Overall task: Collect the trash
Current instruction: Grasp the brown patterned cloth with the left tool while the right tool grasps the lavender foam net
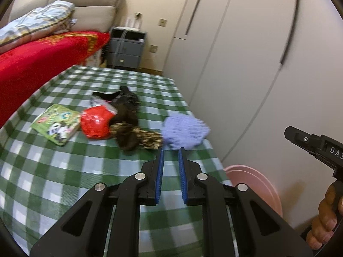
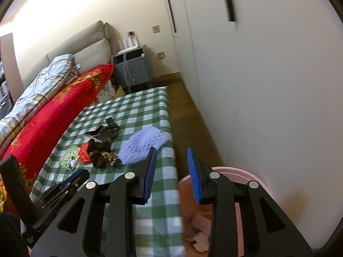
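1. On the green checked tablecloth (image 1: 64,171), a litter pile sits at 11 o'clock from the left gripper (image 1: 171,150): green panda packet (image 1: 56,126), red wrapper (image 1: 96,125), dark crumpled cloth (image 1: 126,115), lilac knitted mitt (image 1: 185,131).
2. Left gripper's blue pads stand slightly apart, nothing between them.
3. Right gripper (image 2: 171,150) gapes wider, empty.
4. Pink bin (image 2: 244,171) stands at 5 o'clock beside the table.
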### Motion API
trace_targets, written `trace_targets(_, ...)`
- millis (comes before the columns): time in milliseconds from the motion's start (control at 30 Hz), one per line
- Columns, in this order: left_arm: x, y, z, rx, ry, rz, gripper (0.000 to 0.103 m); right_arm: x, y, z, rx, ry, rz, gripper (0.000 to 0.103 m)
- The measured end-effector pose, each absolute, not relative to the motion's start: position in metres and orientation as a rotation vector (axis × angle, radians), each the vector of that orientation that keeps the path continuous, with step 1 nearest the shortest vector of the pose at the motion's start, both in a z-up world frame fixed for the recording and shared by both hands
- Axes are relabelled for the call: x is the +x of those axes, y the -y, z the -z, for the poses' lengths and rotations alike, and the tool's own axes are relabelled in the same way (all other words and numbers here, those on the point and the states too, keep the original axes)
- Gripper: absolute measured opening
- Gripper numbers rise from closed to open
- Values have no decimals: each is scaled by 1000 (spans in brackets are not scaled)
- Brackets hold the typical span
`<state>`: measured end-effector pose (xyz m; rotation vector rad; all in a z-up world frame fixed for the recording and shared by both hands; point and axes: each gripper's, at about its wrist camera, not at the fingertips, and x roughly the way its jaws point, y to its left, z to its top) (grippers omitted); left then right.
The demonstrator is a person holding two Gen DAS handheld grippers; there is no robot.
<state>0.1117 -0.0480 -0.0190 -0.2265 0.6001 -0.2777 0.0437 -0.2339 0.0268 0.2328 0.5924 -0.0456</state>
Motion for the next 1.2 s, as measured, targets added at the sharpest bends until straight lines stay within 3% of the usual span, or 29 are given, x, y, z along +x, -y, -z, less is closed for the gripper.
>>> trace_targets(667,152,4,43,-258,-626,132,14,123,175,26,255,-680,-90,31)
trace_targets(833,165,3,48,-279,-641,140,15,138,169,38,253,-699,-96,45)
trace_targets(900,170,4,50,-280,-646,144,21,144,168,42,256,-712,-98,46)
trace_targets(967,175,5,52,-288,-654,150,33,150,165,48,259,-730,-102,49)
trace_targets(1200,192,7,57,-303,-705,152,34,167,156,67,244,-780,-110,49)
